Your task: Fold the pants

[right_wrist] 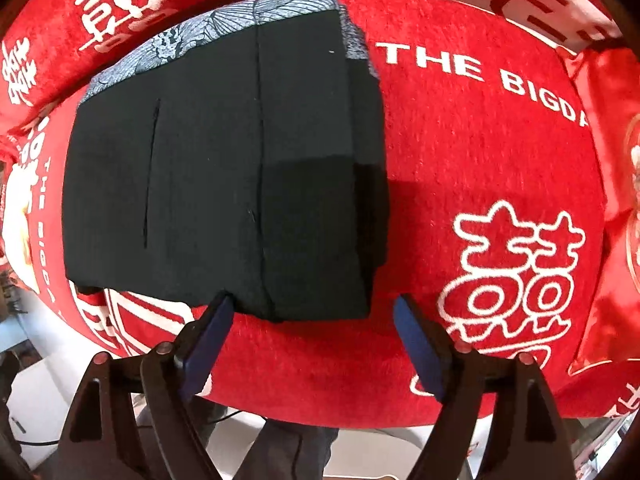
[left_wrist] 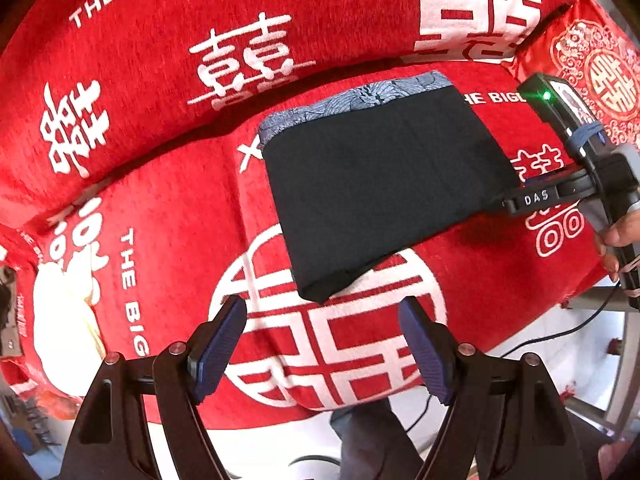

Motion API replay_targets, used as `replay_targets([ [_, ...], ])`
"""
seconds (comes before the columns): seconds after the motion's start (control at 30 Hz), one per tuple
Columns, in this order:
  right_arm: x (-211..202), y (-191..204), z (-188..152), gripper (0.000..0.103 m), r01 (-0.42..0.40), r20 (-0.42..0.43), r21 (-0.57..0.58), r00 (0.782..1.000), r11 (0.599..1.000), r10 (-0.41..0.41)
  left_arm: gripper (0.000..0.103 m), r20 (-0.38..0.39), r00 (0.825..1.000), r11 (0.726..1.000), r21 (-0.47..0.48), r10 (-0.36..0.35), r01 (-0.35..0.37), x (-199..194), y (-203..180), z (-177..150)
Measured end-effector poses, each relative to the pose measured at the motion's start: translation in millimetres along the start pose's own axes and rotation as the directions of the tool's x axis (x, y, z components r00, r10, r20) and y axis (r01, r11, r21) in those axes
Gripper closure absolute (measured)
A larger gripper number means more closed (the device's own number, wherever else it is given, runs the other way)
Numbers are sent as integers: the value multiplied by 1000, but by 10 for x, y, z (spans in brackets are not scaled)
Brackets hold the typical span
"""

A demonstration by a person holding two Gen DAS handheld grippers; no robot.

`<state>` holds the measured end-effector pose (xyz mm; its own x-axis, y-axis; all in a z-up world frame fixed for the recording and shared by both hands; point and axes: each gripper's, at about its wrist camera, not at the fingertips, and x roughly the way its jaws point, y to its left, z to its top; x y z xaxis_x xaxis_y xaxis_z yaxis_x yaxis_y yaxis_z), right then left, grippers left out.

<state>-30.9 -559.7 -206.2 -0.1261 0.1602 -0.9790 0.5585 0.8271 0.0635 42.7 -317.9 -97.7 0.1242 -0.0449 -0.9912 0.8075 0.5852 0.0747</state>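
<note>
The black pants [left_wrist: 372, 184] lie folded into a compact rectangle on the red cover, a grey patterned lining [left_wrist: 356, 100] showing along their far edge. In the right wrist view the folded pants [right_wrist: 224, 168] fill the upper left, with a pocket slit and a seam visible. My left gripper [left_wrist: 322, 330] hovers open over the cover, just short of the pants' near corner, nothing between its blue pads. My right gripper [right_wrist: 310, 322] is open above the pants' near edge, its left pad [right_wrist: 212, 328] close to the fabric but not clamping it. The right gripper's body [left_wrist: 576, 152] shows at the right of the left wrist view.
The red cover [right_wrist: 480, 160] with white characters and lettering spans a sofa seat and backrest [left_wrist: 180, 40]. A red embroidered cushion [left_wrist: 592, 64] lies at the far right. Cables run on a pale floor [left_wrist: 540, 340] below the seat edge. A hand [left_wrist: 616, 240] holds the right tool.
</note>
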Motion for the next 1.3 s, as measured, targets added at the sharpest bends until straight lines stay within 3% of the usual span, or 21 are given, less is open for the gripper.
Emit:
replay_targets([
  [0.1, -79, -2, -84, 19, 34, -7, 3, 999, 999, -34, 24, 10, 1000, 1000, -2, -7, 7, -63, 23, -10],
  [0.33, -458, 41, -226, 18, -75, 72, 85, 995, 994, 69, 24, 27, 1000, 999, -34, -11, 12, -222, 149, -18],
  [0.5, -692, -26, -351, 11, -106, 145, 127, 986, 986, 87, 24, 32, 999, 1000, -30, 5, -4, -312, 207, -15],
  [0.83, -775, -75, -608, 11, -119, 127, 137, 987, 983, 102, 24, 12, 1000, 998, -60, 16, -15, -385, 337, -42],
  [1.3, -981, 43, -644, 11, -123, 162, 130, 982, 984, 101, 24, 50, 998, 994, -100, 46, -40, -541, 460, 41],
])
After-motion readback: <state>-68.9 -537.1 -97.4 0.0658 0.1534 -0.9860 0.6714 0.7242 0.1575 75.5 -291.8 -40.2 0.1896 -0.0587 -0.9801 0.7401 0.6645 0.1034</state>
